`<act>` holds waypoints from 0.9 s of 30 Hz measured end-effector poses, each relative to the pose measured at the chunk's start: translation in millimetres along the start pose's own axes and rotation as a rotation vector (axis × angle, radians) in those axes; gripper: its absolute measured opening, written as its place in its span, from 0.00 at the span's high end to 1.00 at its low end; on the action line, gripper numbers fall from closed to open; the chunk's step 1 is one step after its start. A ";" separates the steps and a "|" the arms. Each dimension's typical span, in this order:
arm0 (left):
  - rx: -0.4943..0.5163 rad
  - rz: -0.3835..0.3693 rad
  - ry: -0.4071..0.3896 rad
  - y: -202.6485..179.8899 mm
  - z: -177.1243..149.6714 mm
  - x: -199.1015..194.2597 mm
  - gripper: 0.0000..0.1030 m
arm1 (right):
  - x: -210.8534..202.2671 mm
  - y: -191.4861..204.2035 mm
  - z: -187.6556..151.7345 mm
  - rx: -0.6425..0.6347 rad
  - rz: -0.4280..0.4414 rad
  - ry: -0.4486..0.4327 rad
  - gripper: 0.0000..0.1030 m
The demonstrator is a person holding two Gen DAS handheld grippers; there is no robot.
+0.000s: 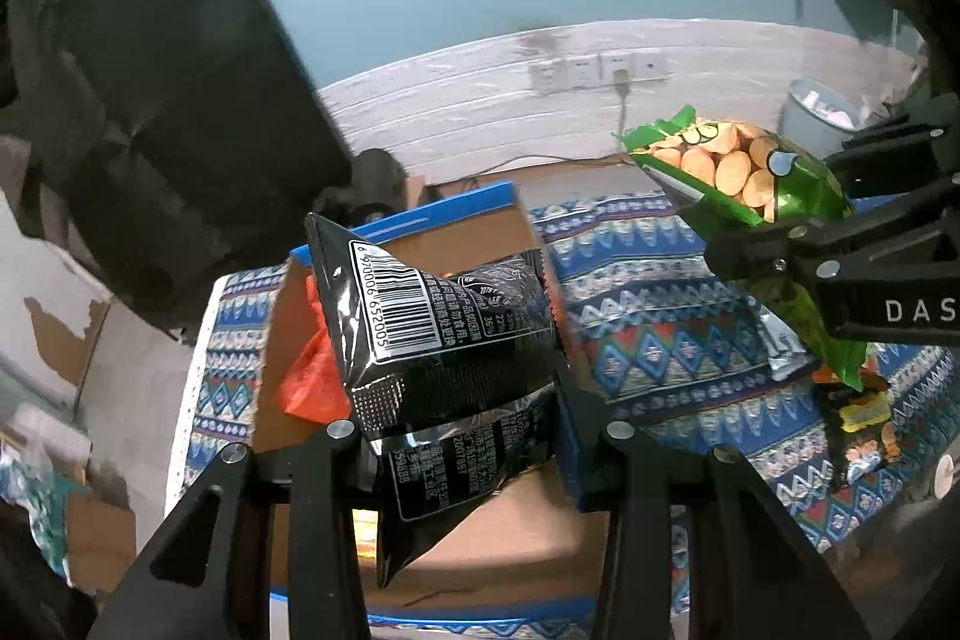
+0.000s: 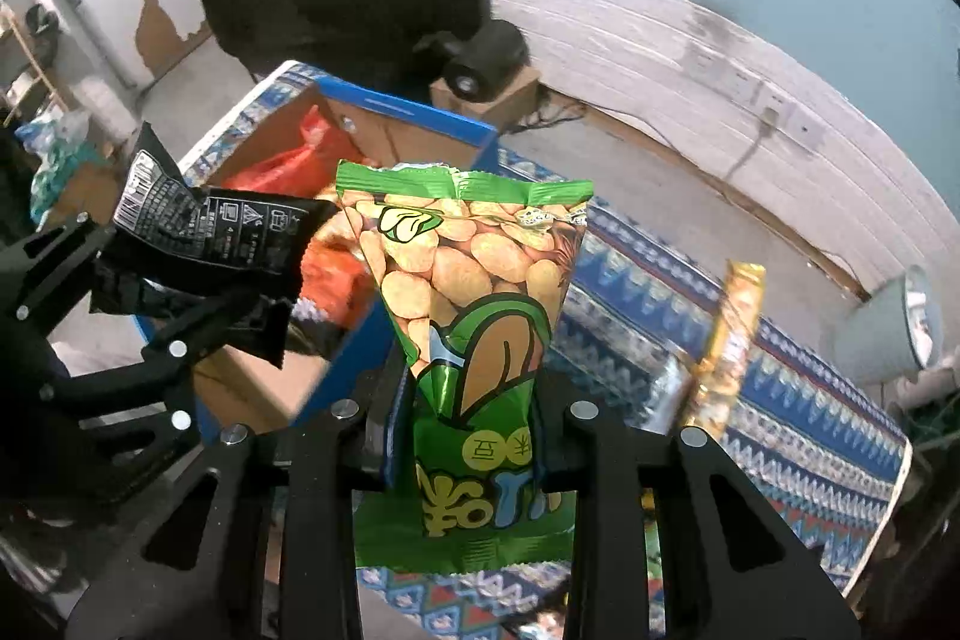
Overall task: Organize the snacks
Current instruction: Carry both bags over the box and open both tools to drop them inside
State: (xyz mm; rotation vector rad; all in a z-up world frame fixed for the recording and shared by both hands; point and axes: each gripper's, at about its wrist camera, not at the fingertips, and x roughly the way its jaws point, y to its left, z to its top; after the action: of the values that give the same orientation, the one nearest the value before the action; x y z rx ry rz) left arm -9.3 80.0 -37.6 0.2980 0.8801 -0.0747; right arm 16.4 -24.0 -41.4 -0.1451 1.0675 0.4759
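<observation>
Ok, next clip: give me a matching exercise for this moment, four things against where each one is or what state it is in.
Things:
1. black snack bag
2. green snack bag
3. orange-red bag
4. cardboard box

Places or states:
A. lying inside the box
B. clamped in the right claw
C. standing open on the patterned cloth
D. clamped in the left claw

Pairs: 1-D, 2-B, 3-A, 4-C
</observation>
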 end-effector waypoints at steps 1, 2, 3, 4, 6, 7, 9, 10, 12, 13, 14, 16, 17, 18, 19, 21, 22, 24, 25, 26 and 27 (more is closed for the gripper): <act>-0.011 0.011 0.002 7.3 -0.8 1.7 0.60 | 3.0 4.7 3.3 -0.004 0.004 0.001 0.72; -0.024 0.019 0.003 14.2 -2.0 3.1 0.60 | 5.7 9.1 7.1 -0.008 0.009 0.002 0.72; -0.037 0.027 0.006 21.3 -3.0 4.5 0.60 | 7.8 12.5 10.1 -0.010 0.013 0.002 0.72; -0.044 0.030 0.008 26.2 -3.8 5.7 0.60 | 11.4 17.7 14.3 -0.015 0.020 0.004 0.72; -0.071 0.043 0.015 40.6 -6.6 9.4 0.60 | 17.3 26.1 20.5 -0.023 0.029 0.009 0.72; -0.078 0.048 0.019 46.2 -7.5 11.3 0.60 | 21.2 30.2 23.7 -0.029 0.034 0.013 0.72; -0.099 0.064 0.027 59.4 -11.0 14.7 0.60 | 29.1 38.1 28.5 -0.040 0.039 0.022 0.72; -0.104 0.068 0.030 62.6 -12.2 15.4 0.60 | 32.1 40.4 30.1 -0.041 0.043 0.026 0.72; -0.117 0.079 0.039 72.3 -16.0 19.0 0.60 | 41.1 46.4 34.2 -0.042 0.057 0.038 0.72; -0.123 0.083 0.042 76.1 -17.6 20.9 0.60 | 44.5 49.0 35.9 -0.041 0.063 0.042 0.72; -0.131 0.087 0.051 80.9 -19.9 24.1 0.60 | 47.9 51.7 37.7 -0.041 0.068 0.046 0.72; -0.148 0.095 0.065 89.0 -23.5 28.7 0.60 | 55.0 58.7 41.4 -0.045 0.079 0.055 0.72; -0.155 0.096 0.071 92.8 -25.3 31.0 0.60 | 58.1 62.6 43.0 -0.048 0.084 0.057 0.72; -0.165 0.099 0.080 97.3 -27.7 33.8 0.60 | 61.1 66.0 44.3 -0.050 0.090 0.061 0.72; -0.175 0.104 0.090 101.6 -29.8 37.0 0.60 | 64.5 69.8 45.8 -0.053 0.096 0.065 0.72; -0.191 0.109 0.106 108.0 -32.7 43.6 0.60 | 70.1 74.3 47.6 -0.056 0.106 0.073 0.72; -0.195 0.111 0.111 110.5 -34.4 43.6 0.60 | 73.0 76.4 48.4 -0.056 0.112 0.078 0.72; -0.207 0.111 0.130 115.2 -36.6 49.3 0.59 | 77.7 79.2 49.8 -0.055 0.128 0.083 0.71; -0.208 0.108 0.136 115.4 -36.9 50.5 0.59 | 80.7 80.5 50.2 -0.056 0.141 0.090 0.71; -0.210 0.106 0.143 116.1 -37.8 52.0 0.59 | 83.0 82.2 50.3 -0.058 0.149 0.096 0.70; -0.212 0.107 0.152 116.5 -38.4 53.9 0.59 | 84.5 84.0 50.1 -0.060 0.155 0.099 0.69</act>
State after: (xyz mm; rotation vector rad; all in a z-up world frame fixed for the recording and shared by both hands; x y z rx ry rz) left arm 18.0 205.6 -75.6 0.1531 1.0119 0.1414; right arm 52.9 93.5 -81.1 -0.1411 1.1672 0.6462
